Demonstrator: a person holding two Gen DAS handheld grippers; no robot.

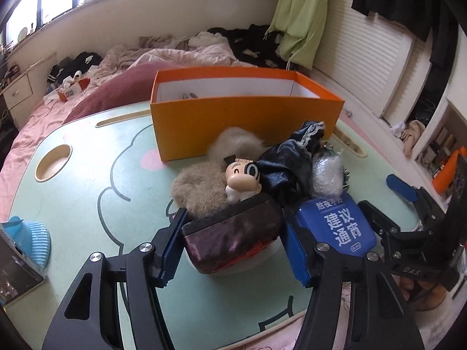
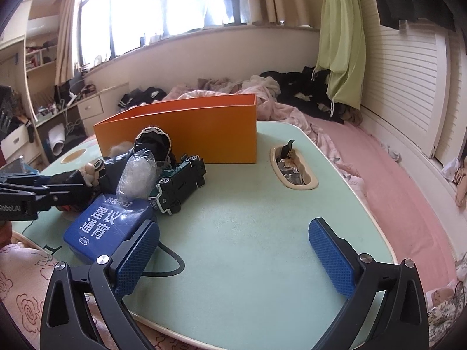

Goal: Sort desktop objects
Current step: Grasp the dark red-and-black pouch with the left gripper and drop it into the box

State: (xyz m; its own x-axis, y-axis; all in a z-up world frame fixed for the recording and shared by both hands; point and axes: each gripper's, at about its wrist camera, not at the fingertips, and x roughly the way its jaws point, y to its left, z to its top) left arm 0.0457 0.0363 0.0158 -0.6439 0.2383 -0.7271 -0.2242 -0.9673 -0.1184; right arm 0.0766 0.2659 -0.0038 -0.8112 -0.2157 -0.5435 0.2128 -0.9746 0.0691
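The left gripper (image 1: pixel 230 245) has its jaws set against the two ends of a dark pouch (image 1: pixel 230 237), seemingly gripping it, low over the table (image 1: pixel 87 180). Just ahead of the jaws a figurine (image 1: pixel 242 179) and a fur ball (image 1: pixel 201 191) lean on the pouch's far edge; a blue box (image 1: pixel 335 224) lies just outside the right jaw. A lift could well tip the figurine or drag the fur, and the soft pouch may sag and slip. The orange box (image 1: pixel 248 116) stands beyond the pile. The right gripper (image 2: pixel 233 250) hangs wide open and empty, the blue box touching its left pad, a toy car (image 2: pixel 179 186) farther ahead.
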